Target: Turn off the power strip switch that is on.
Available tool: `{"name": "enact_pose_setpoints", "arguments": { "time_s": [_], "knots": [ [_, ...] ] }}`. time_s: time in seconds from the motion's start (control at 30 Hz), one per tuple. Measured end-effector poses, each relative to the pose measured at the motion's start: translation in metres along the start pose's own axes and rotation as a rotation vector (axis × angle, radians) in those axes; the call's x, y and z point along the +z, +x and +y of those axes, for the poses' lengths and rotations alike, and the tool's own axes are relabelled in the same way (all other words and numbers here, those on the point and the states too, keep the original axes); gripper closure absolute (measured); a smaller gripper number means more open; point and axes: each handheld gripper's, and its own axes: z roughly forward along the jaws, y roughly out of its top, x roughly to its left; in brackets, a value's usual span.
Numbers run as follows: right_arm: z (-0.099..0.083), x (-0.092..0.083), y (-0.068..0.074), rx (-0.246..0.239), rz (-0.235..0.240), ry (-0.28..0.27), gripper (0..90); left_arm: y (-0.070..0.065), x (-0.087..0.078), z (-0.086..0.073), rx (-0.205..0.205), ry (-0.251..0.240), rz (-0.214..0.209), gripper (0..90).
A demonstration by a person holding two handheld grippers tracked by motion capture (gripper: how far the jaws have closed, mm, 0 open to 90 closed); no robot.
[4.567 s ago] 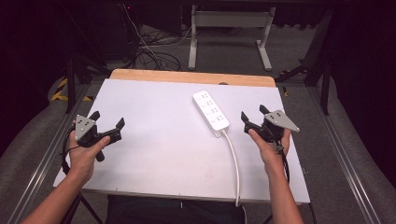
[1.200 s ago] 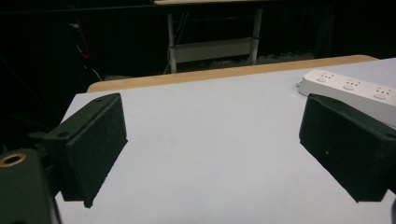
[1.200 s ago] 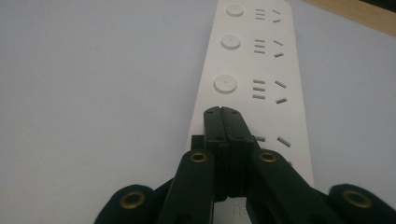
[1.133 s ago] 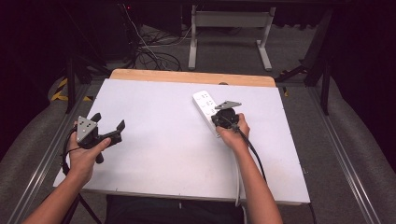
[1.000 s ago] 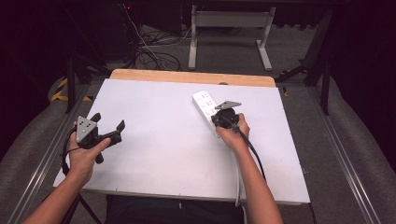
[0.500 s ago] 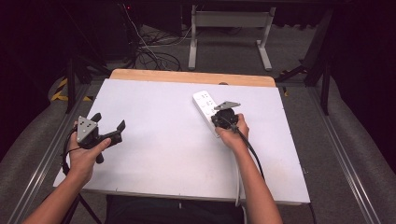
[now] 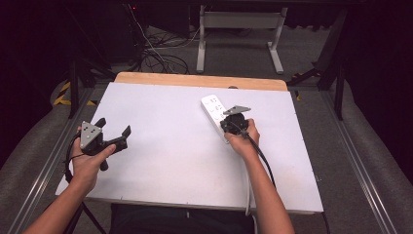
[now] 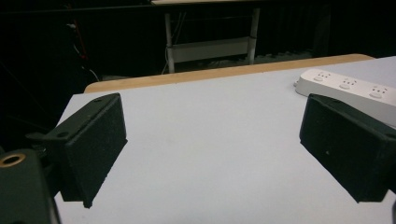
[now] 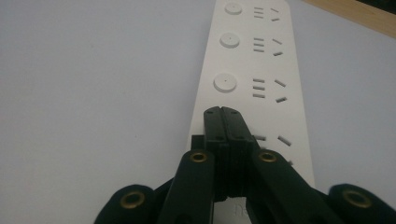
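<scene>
L claw (image 7: pixel 113 137): 1 pc, held over near-left of the surface (image 7: pixel 165 161), jaws spread wide, nothing between them. Same spot and same spread as a few sec ago; idle, no part in the work so far.

Surface: 1 white board, wooden strip along far edge.

Power strip (image 7: pixel 214 109): 1 pc, white, lying flat right of centre toward the far edge, long axis running away from the person, cord (image 7: pixel 248 195) trailing off the near edge. Not shifted vs earlier. Right gripper view shows 3 round buttons (image 9: pixel 225 83) in a row beyond the tips, each w/ its slot sets; a 4th socket group sits half under the tips.

R claw (image 7: pixel 229 125): 1 pc, jaws pressed together, holding nothing, tips down on the strip's near end. Change: a few sec ago it hovered open at near-right; now it's closed and parked on the strip, steady for the last sec. Reading: looks like a button press w/ closed tips, the near switch prob. the target; can't tell whether it has clicked.
</scene>
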Motion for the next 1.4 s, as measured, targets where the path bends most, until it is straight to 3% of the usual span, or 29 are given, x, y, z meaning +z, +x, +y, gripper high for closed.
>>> {"name": "enact_pose_setpoints", "arguments": {
  "time_s": [0.17,0.3,0.43,0.47,0.57,0.93,1.1,1.13,1.23,1.4],
  "knots": [
    [-0.004,-0.001,0.0,0.033,0.018,-0.02,90.0,0.0,0.0,0.0,-0.005,0.0,0.003,7.8],
    [-0.003,-0.001,0.002,0.013,0.001,-0.022,90.0,0.0,-0.001,0.0,-0.006,0.0,-0.001,7.8],
    [-0.006,-0.001,0.0,0.042,0.01,-0.036,90.0,0.0,-0.001,0.0,-0.005,-0.001,-0.004,7.8],
    [-0.005,-0.003,0.0,0.057,0.012,-0.061,90.0,0.0,-0.001,0.0,-0.004,0.0,-0.005,7.8],
    [-0.006,-0.003,-0.001,0.071,0.017,-0.057,90.0,0.0,0.0,0.0,-0.002,0.0,-0.007,7.9],
    [-0.006,-0.003,-0.001,0.06,0.017,-0.063,89.4,0.0,0.0,0.0,-0.004,-0.001,-0.005,7.8],
    [-0.01,-0.006,0.001,0.048,-0.011,-0.131,90.0,-0.002,0.001,0.0,-0.005,0.0,-0.008,7.9],
    [-0.006,-0.016,-0.001,0.055,-0.022,-0.185,90.0,-0.002,0.001,0.0,-0.005,0.004,-0.012,7.9],
    [-0.002,-0.034,-0.008,0.074,-0.03,-0.254,90.0,-0.001,0.0,0.001,-0.011,-0.002,-0.009,7.9],
    [-0.012,-0.069,-0.025,0.118,-0.068,-0.374,90.0,0.002,0.0,0.001,-0.032,-0.005,-0.003,7.8]
  ]
}}
